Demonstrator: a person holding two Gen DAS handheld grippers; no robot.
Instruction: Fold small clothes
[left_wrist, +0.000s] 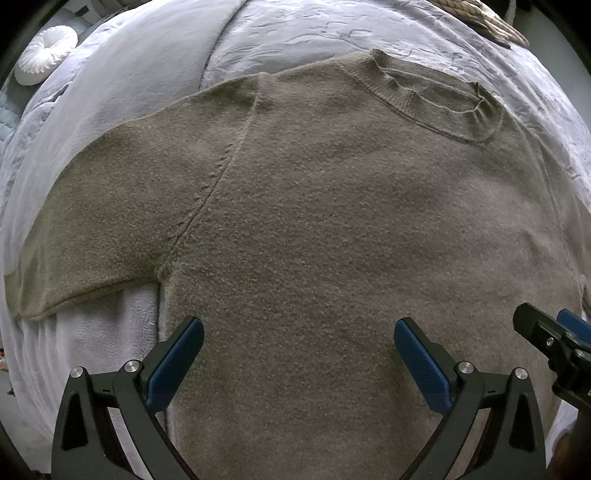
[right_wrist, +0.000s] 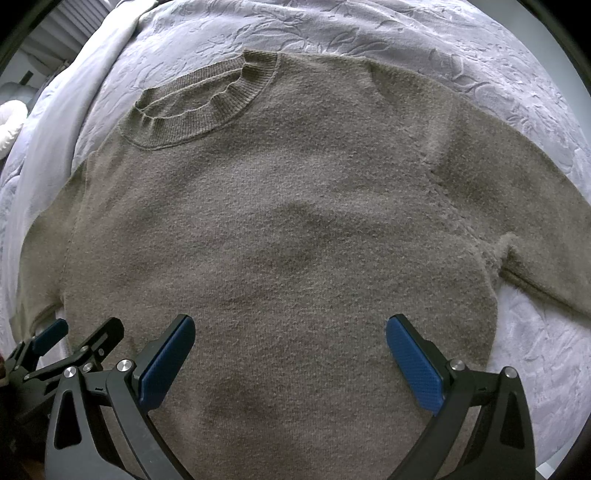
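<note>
A brown-grey knitted sweater (left_wrist: 332, 221) (right_wrist: 280, 221) lies flat and face up on a pale bedspread, its ribbed collar (left_wrist: 439, 99) (right_wrist: 199, 107) at the far end and its sleeves spread sideways. My left gripper (left_wrist: 299, 332) hovers open over the sweater's lower left body, nothing between its blue pads. Over the lower right body my right gripper (right_wrist: 290, 328) is open too, and holds nothing. Each gripper shows at the other view's edge: the right gripper (left_wrist: 554, 332) at the right of the left wrist view, the left gripper (right_wrist: 74, 339) at the left of the right wrist view.
The pale embossed bedspread (left_wrist: 295, 33) (right_wrist: 369, 33) covers the bed around the sweater. A smooth lilac blanket (left_wrist: 122, 85) lies to the left. A round white cushion (left_wrist: 44, 55) sits at the far left, a woven item (left_wrist: 480, 14) at the far right.
</note>
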